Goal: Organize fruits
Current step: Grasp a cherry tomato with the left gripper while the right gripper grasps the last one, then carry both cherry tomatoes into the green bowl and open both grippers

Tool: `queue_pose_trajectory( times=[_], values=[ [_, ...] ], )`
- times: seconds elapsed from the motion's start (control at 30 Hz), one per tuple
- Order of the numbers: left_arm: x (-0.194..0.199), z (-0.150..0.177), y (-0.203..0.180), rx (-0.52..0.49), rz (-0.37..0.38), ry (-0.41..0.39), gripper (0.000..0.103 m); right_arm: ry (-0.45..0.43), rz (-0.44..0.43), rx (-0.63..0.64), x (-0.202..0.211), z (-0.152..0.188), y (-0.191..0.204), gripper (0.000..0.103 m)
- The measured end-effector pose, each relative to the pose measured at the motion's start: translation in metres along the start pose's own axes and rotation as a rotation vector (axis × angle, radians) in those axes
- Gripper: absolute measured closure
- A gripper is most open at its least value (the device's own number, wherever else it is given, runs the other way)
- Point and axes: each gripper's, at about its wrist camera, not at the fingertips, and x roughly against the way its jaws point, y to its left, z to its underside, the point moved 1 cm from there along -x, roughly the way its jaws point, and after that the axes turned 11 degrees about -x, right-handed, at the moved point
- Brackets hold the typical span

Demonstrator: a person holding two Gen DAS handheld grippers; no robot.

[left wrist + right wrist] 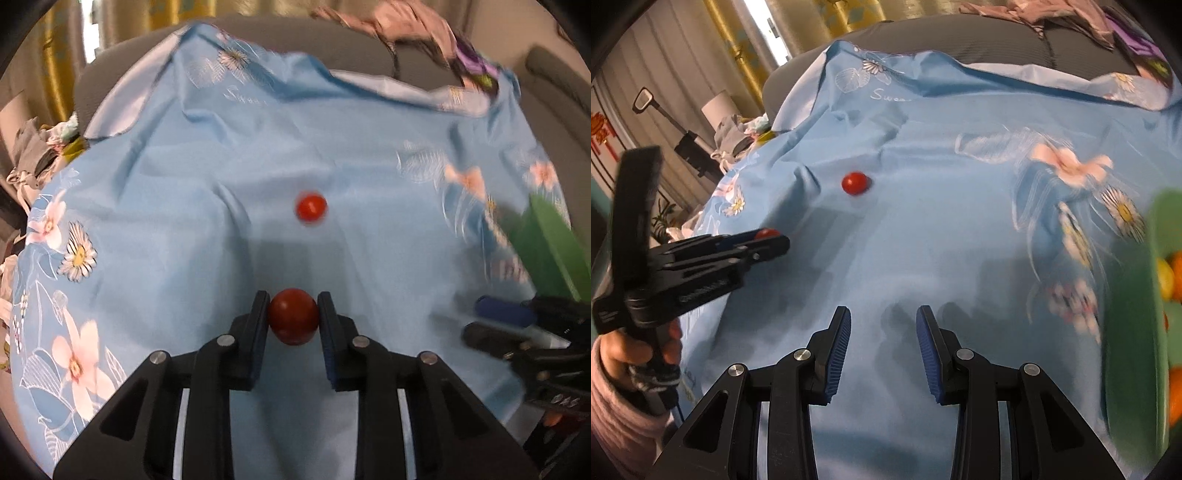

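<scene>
One tomato point(293, 316) sits between the left gripper's point(293, 314) pads; another tomato point(311, 206) lies at twelve o'clock on the cloth point(184, 192); a bin point(1134, 332), probably holding fruit, sits at three o'clock.

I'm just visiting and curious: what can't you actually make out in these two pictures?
- Green container, right wrist view: cut by the right edge and blurred; the fruits inside can't be counted or named.
- Held tomato, right wrist view: mostly hidden behind the left gripper; the left view shows it clamped.
- Right gripper, left wrist view: blurred, so its jaws can't be read there.
- Cloth pile, left wrist view: too blurred to identify.
</scene>
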Motion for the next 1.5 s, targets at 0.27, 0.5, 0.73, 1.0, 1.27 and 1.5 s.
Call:
queue_pose_trajectory(
  times=[0.27, 0.5, 0.73, 1.0, 1.27, 1.5],
  values=[
    [-0.005, -0.031, 0.030, 0.068, -0.016, -0.073, 0.077, -0.012, -0.018, 0.070, -0.054, -0.056, 0.040, 0.066],
    [-0.011, -0.035, 0.047, 0.083, -0.018, -0.083, 0.077, 0.006, 0.062, 0.129, -0.105, -0.085, 0.061, 0.066],
    [-0.015, -0.031, 0.053, 0.087, -0.011, -0.074, 0.077, -0.008, 0.084, 0.127, -0.123, -0.092, 0.063, 0.067],
    [-0.014, -0.029, 0.052, 0.082, -0.014, -0.067, 0.077, -0.012, 0.091, 0.113, -0.116, -0.087, 0.062, 0.073],
    [0.001, -0.026, 0.043, 0.059, -0.016, -0.071, 0.077, -0.039, 0.062, 0.099, -0.079, -0.080, 0.064, 0.073],
    [0.021, -0.017, 0.021, 0.035, -0.009, -0.070, 0.077, -0.081, 0.054, 0.117, -0.037, -0.066, 0.064, 0.073]
  ],
)
